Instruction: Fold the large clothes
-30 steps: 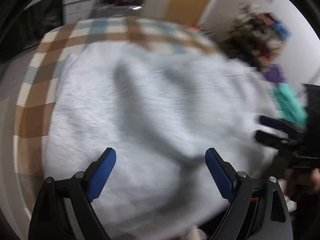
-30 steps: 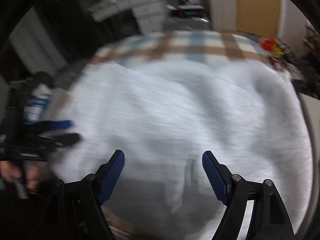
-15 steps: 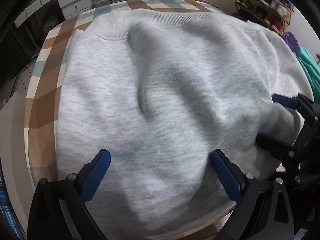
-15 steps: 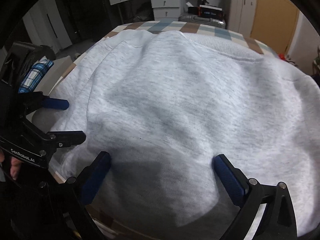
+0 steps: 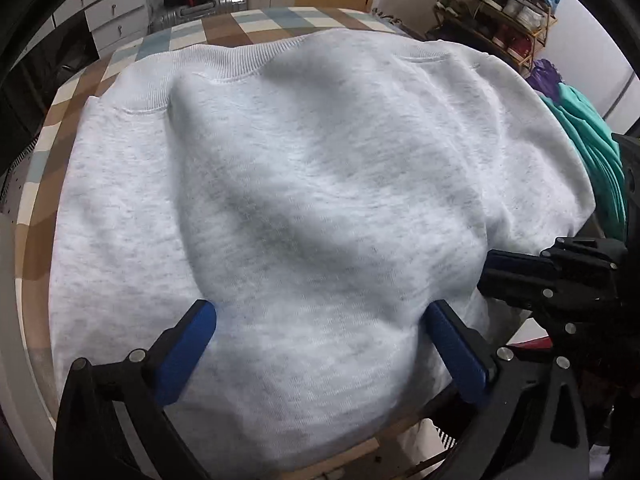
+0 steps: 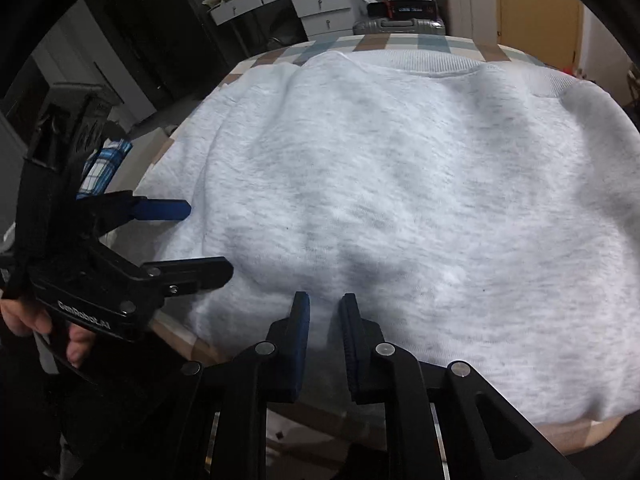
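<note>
A light grey sweatshirt (image 5: 320, 160) lies spread over the checked table (image 5: 256, 28), its ribbed hem at the far side. My left gripper (image 5: 320, 312) hovers over the near edge. Its jaws are opening wide, and only flat cloth lies under them. My right gripper (image 6: 325, 300) is closing on a small ridge of the sweatshirt (image 6: 400, 180) at the near edge, with cloth pinched between the pads. The left wrist view shows the right gripper (image 5: 486, 270) at the cloth's right corner. In the right wrist view the left gripper (image 6: 208, 240) stands spread at the left.
Close beside the table's right edge are a teal garment (image 5: 592, 152) and a shoe rack (image 5: 500, 0). White drawers (image 5: 116, 12) and a suitcase (image 5: 200, 4) stand behind the table. A blue plaid cloth (image 6: 104, 164) lies left of the table (image 6: 432, 42). A hand (image 6: 24, 320) holds the left gripper.
Both grippers have come down to the sweatshirt's near edge and the blur has cleared. The right jaws went from wide apart to nearly together on a pinch of cloth. The left jaws spread a little wider.
</note>
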Motion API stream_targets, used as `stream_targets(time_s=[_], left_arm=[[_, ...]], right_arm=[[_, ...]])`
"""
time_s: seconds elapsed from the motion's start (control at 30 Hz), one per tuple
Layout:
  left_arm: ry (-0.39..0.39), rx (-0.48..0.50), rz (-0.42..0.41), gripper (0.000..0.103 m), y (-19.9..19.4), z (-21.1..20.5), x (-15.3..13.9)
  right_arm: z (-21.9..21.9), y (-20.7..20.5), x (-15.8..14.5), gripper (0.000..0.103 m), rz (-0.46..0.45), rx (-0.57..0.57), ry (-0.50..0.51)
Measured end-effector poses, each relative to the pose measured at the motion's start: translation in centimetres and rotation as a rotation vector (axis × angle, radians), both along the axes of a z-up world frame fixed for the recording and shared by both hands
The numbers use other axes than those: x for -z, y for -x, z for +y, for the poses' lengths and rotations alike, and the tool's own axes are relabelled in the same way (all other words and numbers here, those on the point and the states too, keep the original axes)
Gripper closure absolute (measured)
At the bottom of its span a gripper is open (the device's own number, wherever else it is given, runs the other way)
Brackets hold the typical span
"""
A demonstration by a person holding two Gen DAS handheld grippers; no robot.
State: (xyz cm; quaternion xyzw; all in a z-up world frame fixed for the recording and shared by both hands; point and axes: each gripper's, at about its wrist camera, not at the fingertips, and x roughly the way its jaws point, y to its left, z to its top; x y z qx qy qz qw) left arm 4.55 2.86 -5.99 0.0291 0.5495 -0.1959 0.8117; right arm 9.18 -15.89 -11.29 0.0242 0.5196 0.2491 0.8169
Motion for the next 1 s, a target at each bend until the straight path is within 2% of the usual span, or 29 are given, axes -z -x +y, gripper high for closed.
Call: stream_targets(time_s=[0.17,0.23,0.27,0.3,0.33,0.37,0.4,0.43,0.47,0.5,0.53,0.57,0.6,0.63,0.67,0.8,0.9,1.0], left_arm=[[0.043,-0.017,0.036,0.002,-0.9,0.4,-0.2],[0.174,-0.023,0.042,0.005,-1.2,1.2,-1.9],[0.273,-0.049,0.018,0.005,-1.5,1.9,-3.3],[0.344,-0.077,-0.013,0.005,-1.4,2.8,-4.5],[0.383,-0.094,-0.042,0.005,-1.9,2.7,-5.6],[0.393,-0.096,-0.058,0.005,-2.3,2.3,-6.1],[0.388,-0.087,-0.066,0.005,-3.4,1.6,-6.6],[0.368,-0.076,-0.060,0.005,-4.6,0.4,-6.7],[0.351,-0.067,-0.044,0.005,-5.8,-0.8,-6.2],[0.313,-0.060,-0.020,0.005,-7.0,-2.0,-5.3],[0.233,-0.061,-0.011,0.005,-7.9,-3.1,-4.1],[0.143,-0.067,-0.015,0.005,-8.5,-4.0,-2.7],[-0.024,-0.059,-0.019,0.004,-9.7,-5.4,-0.2],[-0.059,-0.056,-0.007,0.002,-9.9,-5.6,1.3],[-0.036,-0.076,0.017,0.001,-10.4,-5.4,2.5],[-0.010,-0.086,0.048,0.001,-10.6,-4.3,2.0],[0.014,-0.094,0.061,0.002,-9.5,-3.3,0.6],[0.069,-0.121,-0.014,0.002,-7.3,-0.6,-1.7]], right_arm=[[0.1,0.2,0.1,0.090,-0.009,0.015,-0.014],[-0.1,1.0,-0.2,0.088,-0.031,0.048,-0.043],[-0.4,1.1,-0.2,0.088,-0.036,0.063,-0.071],[-1.3,1.3,-0.2,0.088,-0.032,0.094,-0.141],[-2.4,1.0,-0.4,0.087,-0.015,0.122,-0.214],[-3.5,0.9,-0.9,0.081,-0.023,0.154,-0.278],[-5.2,1.2,-1.6,0.073,-0.066,0.217,-0.354],[-6.4,1.4,-2.1,0.052,-0.108,0.274,-0.371],[-7.0,1.7,-2.4,0.040,-0.131,0.304,-0.368],[-7.6,2.0,-2.7,0.040,-0.158,0.330,-0.367],[-7.9,2.2,-2.8,0.040,-0.170,0.334,-0.374],[-8.0,2.3,-2.8,0.040,-0.173,0.325,-0.378],[-8.0,2.3,-2.7,0.040,-0.170,0.318,-0.372],[-7.9,2.2,-2.6,0.040,-0.165,0.316,-0.361],[-7.8,2.0,-2.4,0.040,-0.157,0.312,-0.346],[-7.5,1.7,-2.1,0.040,-0.150,0.298,-0.281],[-7.9,1.3,-1.9,0.040,-0.144,0.303,-0.268],[-8.8,1.4,-2.0,0.040,-0.138,0.324,-0.305]])
